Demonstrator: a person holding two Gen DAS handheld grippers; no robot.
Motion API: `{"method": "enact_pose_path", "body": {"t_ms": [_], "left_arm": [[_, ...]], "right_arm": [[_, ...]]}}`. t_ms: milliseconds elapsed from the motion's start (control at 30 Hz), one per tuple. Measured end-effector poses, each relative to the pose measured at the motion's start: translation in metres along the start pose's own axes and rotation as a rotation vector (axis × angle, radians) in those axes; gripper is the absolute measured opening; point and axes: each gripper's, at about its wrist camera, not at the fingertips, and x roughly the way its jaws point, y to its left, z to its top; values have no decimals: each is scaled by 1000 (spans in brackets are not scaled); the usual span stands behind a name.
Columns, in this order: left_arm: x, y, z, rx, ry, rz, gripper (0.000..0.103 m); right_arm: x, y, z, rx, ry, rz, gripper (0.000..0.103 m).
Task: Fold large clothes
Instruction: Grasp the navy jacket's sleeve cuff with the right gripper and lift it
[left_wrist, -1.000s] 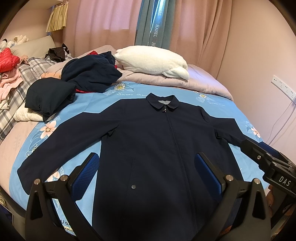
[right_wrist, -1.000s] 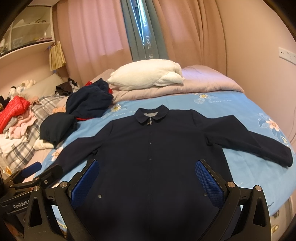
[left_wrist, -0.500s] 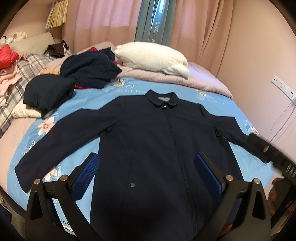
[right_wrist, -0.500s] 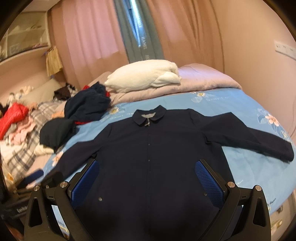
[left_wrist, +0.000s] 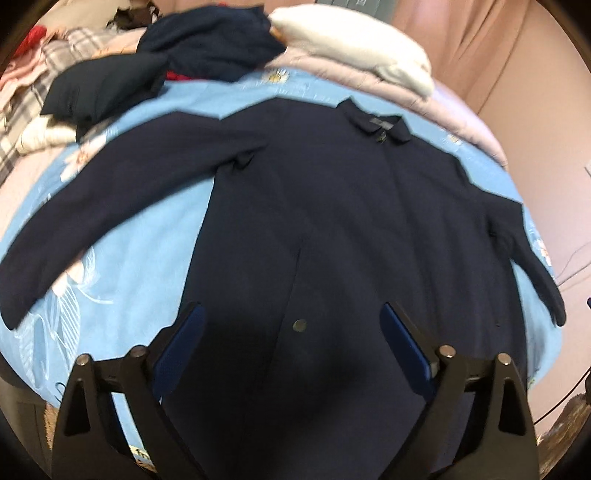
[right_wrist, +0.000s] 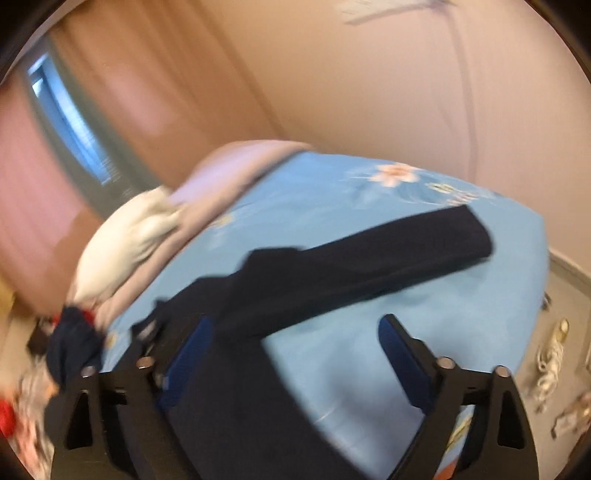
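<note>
Left black two-finger gripper with blue pads (left_wrist: 291, 336): jaws spread wide, level. Right black two-finger gripper with blue pads (right_wrist: 295, 350): jaws spread wide, view rolled sideways.

Both views overlook the jacket (left_wrist: 332, 229); right view rolled, facing its sleeve.

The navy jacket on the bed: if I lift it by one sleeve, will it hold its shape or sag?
Likely sags: the navy jacket lies limp and flat on the blue sheet, and its sleeve follows the bed's curve. Probably fairly heavy for cloth, being large and thick-looking. It may drag rather than slide, though that is hard to judge.
</note>
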Motion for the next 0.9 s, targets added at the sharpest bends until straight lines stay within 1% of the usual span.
{"method": "enact_pose_path", "body": {"t_ms": [67,200,333,400,467,533,567,600,633,667,700,733,767,833,900], "left_arm": [[10,2,-3,-7,23,10,91],[28,7,-7,-46,82,2,86],[41,7,-12,-79,124,1,86],[45,7,-14,-79,137,12,86],[50,7,-16,-77,144,18,86],[51,8,-16,-81,145,19,86],[51,10,-16,-84,145,18,86],[52,11,-16,-88,144,16,86],[53,12,-15,-93,144,14,86],[53,13,-15,-96,146,13,86],[54,13,-15,-97,146,11,86],[54,14,-15,-98,146,10,86],[55,14,-15,-98,146,9,86],[56,15,-15,-102,148,10,86],[58,16,-13,-112,148,9,86]], "right_arm": [[14,-19,8,62,15,-42,82],[49,-76,22,248,33,-125,78],[80,-109,26,335,55,-185,77],[96,-121,23,387,86,-184,74],[110,-129,20,433,109,-150,71],[119,-133,17,462,112,-112,71],[125,-133,15,484,111,-91,67],[129,-136,15,499,110,-83,60],[134,-137,15,519,105,-78,56],[137,-139,16,524,96,-78,43],[139,-141,18,525,89,-84,23],[142,-142,20,529,86,-85,16],[140,-146,20,541,81,-79,5],[131,-152,17,571,32,-51,2],[123,-154,15,558,-8,-76,1]]}}
